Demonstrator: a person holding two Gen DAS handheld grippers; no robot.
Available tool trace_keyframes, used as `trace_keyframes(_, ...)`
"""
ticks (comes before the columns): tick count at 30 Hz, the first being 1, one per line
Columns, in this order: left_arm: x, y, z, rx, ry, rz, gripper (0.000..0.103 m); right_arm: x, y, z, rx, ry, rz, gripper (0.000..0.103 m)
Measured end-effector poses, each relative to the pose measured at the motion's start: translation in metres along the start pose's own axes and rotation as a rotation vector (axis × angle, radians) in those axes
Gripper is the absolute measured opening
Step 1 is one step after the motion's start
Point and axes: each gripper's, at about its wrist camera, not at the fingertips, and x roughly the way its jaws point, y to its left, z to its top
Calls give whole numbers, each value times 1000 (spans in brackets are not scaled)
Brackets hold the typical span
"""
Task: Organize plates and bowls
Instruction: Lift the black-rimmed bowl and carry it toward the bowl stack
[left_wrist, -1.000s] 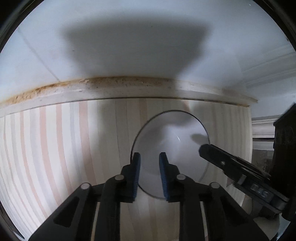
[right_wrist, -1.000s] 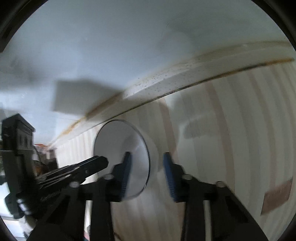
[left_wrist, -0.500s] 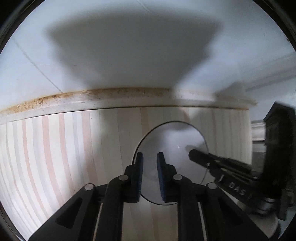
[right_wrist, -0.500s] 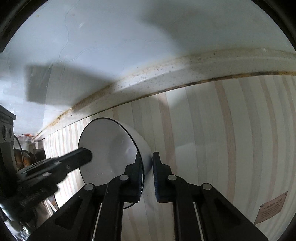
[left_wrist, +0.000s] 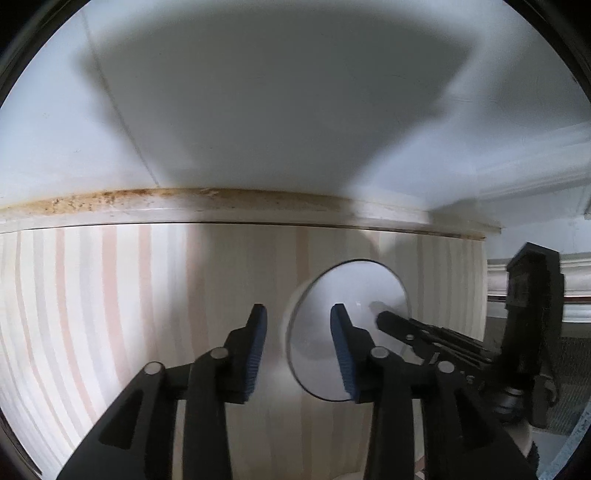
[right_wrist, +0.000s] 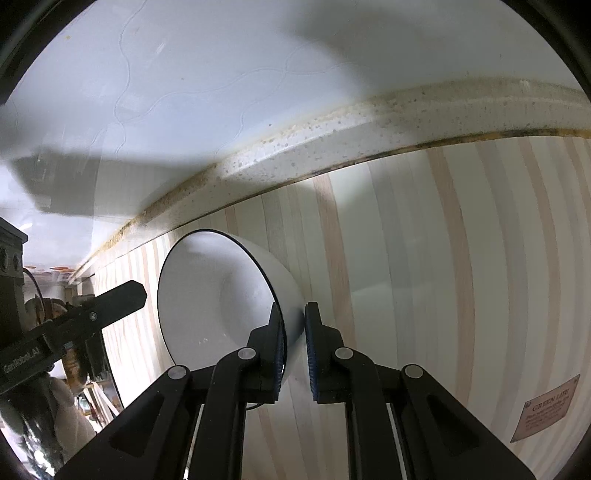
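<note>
A white bowl with a thin dark rim (right_wrist: 207, 302) is held tilted on its side above a striped surface (right_wrist: 424, 258). My right gripper (right_wrist: 294, 341) is shut on the bowl's rim, one finger inside and one outside. In the left wrist view the same bowl (left_wrist: 347, 295) sits right of centre with the right gripper's body (left_wrist: 443, 339) reaching in from the right. My left gripper (left_wrist: 297, 345) is open and empty, its right finger in front of the bowl and not holding it. The left gripper's finger (right_wrist: 110, 299) shows at the left of the right wrist view.
A pale speckled ledge (left_wrist: 221, 206) runs along the far edge of the striped surface, with a white wall (left_wrist: 258, 92) above it. A small brown label (right_wrist: 546, 410) lies on the striped surface at lower right. Cluttered items (right_wrist: 44, 398) show at far left.
My left gripper has opened, let go of the bowl and shifted left. My right gripper has closed on the bowl's rim and now holds it alone.
</note>
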Motion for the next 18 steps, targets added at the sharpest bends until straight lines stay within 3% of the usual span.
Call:
trace_keyframes(5, 23, 5, -2, 12, 58, 5, 31, 0, 0, 2, -7, 3, -3, 12)
trace_keyframes(7, 33, 4, -3, 15, 74, -28, 19, 1, 2, 2, -14, 4, -8, 12)
trace_keyframes(18, 21, -12, -16, 57, 45, 2, 19, -3, 10, -14, -28, 19, -18, 12)
